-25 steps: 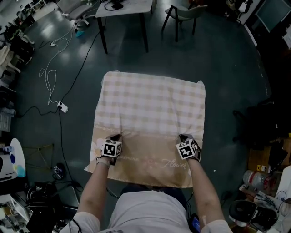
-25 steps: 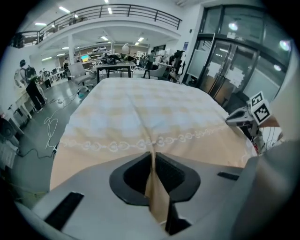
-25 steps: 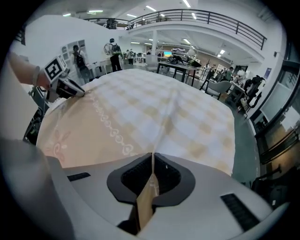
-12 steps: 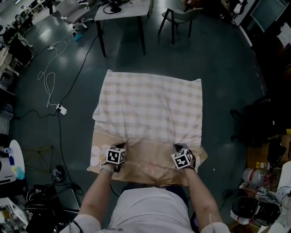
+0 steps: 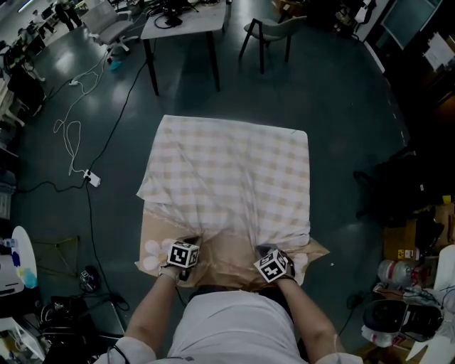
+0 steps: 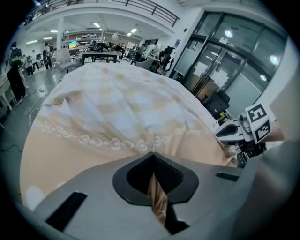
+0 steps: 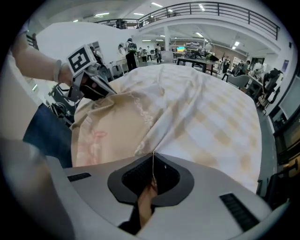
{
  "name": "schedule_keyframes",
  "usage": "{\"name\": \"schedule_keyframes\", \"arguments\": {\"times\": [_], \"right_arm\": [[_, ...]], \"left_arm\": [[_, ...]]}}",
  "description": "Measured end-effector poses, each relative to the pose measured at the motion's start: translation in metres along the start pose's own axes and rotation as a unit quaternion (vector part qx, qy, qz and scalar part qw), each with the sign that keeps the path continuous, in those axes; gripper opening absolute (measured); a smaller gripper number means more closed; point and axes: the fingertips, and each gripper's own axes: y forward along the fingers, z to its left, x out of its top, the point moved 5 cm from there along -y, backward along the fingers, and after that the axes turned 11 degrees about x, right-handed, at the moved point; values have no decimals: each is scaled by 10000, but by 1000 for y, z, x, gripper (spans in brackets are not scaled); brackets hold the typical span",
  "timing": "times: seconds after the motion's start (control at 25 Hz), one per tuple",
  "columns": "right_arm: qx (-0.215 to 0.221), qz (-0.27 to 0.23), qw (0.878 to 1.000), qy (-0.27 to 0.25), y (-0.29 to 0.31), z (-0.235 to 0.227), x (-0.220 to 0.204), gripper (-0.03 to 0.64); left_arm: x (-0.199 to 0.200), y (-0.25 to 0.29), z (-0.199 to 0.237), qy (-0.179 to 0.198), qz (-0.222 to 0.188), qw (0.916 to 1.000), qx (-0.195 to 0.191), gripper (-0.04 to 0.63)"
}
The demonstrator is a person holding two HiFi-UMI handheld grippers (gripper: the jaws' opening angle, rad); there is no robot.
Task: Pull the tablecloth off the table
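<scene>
A checked beige-and-white tablecloth (image 5: 227,178) with a tan flowered border covers the table, bunched and creased toward its near edge. My left gripper (image 5: 186,247) is shut on a fold of the tan border at the near left; the pinched cloth (image 6: 157,197) shows between its jaws. At the near right my right gripper (image 5: 269,254) is shut on the border too, with a fold of cloth (image 7: 146,199) clamped in it. From the left gripper view the right gripper (image 6: 241,133) shows on the right, and from the right gripper view the left gripper (image 7: 91,77) shows on the left.
A desk (image 5: 181,18) and a chair (image 5: 274,28) stand beyond the table. Cables (image 5: 75,135) and a power strip (image 5: 91,178) lie on the floor at the left. Bags and clutter (image 5: 405,284) sit at the right. The person's body is close against the near edge.
Both grippers have drawn back toward the person with the border in them. The cloth has slid nearer and bunched up at the front, and its near corners have lifted.
</scene>
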Motion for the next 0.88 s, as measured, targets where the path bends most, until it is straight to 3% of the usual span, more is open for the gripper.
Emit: {"name": "schedule_keyframes", "arguments": {"times": [0.24, 0.64, 0.8, 0.88], "right_arm": [[331, 98, 9994, -67, 4, 21, 0, 28], [1141, 433, 9918, -387, -21, -10, 15, 38], [1281, 577, 9890, -462, -40, -44, 26, 166], [1415, 703, 9860, -526, -48, -60, 29, 189]], "left_arm": [[-2, -1, -5, 135, 5, 9999, -71, 12], [-3, 1, -9, 394, 91, 9991, 129, 12], [-1, 0, -11, 495, 163, 9984, 196, 12], [-1, 0, -13, 475, 193, 9985, 213, 12]]}}
